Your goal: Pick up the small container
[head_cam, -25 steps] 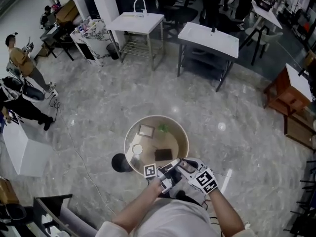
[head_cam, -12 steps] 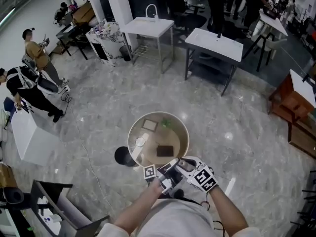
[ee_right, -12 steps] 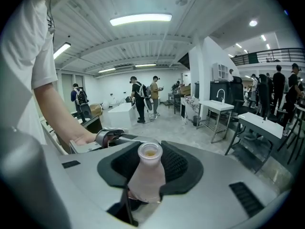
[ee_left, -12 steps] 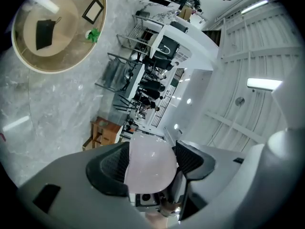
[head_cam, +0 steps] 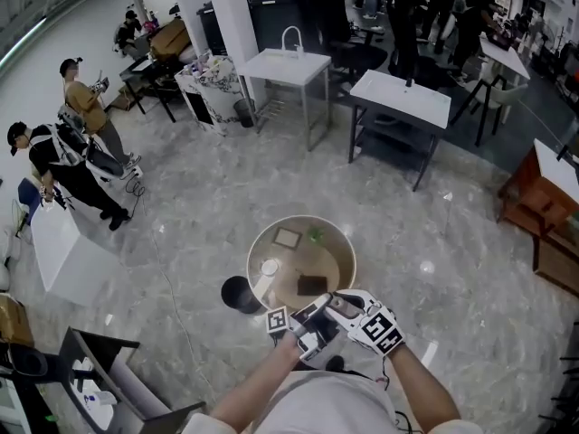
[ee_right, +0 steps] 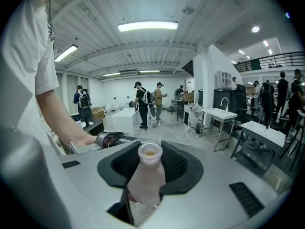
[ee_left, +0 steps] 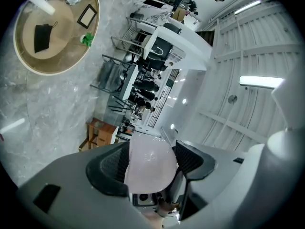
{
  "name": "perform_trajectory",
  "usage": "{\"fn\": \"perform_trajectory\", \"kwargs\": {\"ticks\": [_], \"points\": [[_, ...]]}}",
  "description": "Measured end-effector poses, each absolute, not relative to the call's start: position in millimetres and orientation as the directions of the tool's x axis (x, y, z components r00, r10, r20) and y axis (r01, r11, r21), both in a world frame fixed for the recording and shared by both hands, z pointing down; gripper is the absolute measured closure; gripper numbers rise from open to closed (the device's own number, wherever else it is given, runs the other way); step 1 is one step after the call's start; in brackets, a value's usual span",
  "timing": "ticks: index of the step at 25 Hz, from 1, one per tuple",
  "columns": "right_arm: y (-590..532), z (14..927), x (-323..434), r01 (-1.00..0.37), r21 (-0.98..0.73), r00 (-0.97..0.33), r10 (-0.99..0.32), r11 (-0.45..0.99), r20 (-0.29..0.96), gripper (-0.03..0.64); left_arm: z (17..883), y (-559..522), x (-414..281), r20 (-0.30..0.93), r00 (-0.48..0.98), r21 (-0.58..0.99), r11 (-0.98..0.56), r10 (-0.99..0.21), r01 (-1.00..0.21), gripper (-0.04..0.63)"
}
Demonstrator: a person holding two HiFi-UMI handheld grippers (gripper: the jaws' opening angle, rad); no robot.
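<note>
The small container is a pale, translucent bottle with an open mouth. In the right gripper view my right gripper (ee_right: 150, 168) is shut on the bottle (ee_right: 147, 175) around its neck and shoulder, with the mouth pointing away from the camera. In the left gripper view my left gripper (ee_left: 150, 162) is shut on the bottle's wide rounded end (ee_left: 150, 168). The head view shows both grippers, left (head_cam: 298, 325) and right (head_cam: 351, 315), held together close to my body, just before the round table (head_cam: 342, 247). The bottle itself is hidden between them there.
On the round beige table lie a dark flat pouch (head_cam: 312, 285), a small framed square (head_cam: 288, 238), a green object (head_cam: 315, 235) and a white round piece (head_cam: 270, 267). A black disc (head_cam: 237, 294) sits on the marble floor beside it. White tables and people stand farther off.
Both grippers stay together on the bottle. The head view has shifted, so the round table now sits a little further right and lower in the picture.
</note>
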State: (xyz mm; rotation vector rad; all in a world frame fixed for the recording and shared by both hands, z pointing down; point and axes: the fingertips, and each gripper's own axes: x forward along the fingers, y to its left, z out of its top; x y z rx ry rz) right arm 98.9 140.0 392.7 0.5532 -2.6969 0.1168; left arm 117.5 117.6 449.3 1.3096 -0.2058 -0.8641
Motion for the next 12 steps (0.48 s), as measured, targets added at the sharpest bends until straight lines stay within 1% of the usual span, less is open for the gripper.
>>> {"fn": "perform_trajectory", "kwargs": {"ticks": [7, 12], "points": [[156.5, 367.7, 60.6, -0.419, 0.011, -0.848, -0.395, 0.908, 0.354, 0.469, 424.0, 134.2, 78.4, -0.331, 0.701, 0.901, 0.009, -0.632, 0.434, 0.279], [172.6, 364.3, 31.8, -0.442, -0.017, -0.847, -0.411, 0.897, 0.337, 0.469, 421.6, 152.3, 49.4, -0.314, 0.723, 0.905, 0.036, -0.615, 0.424, 0.281]]}}
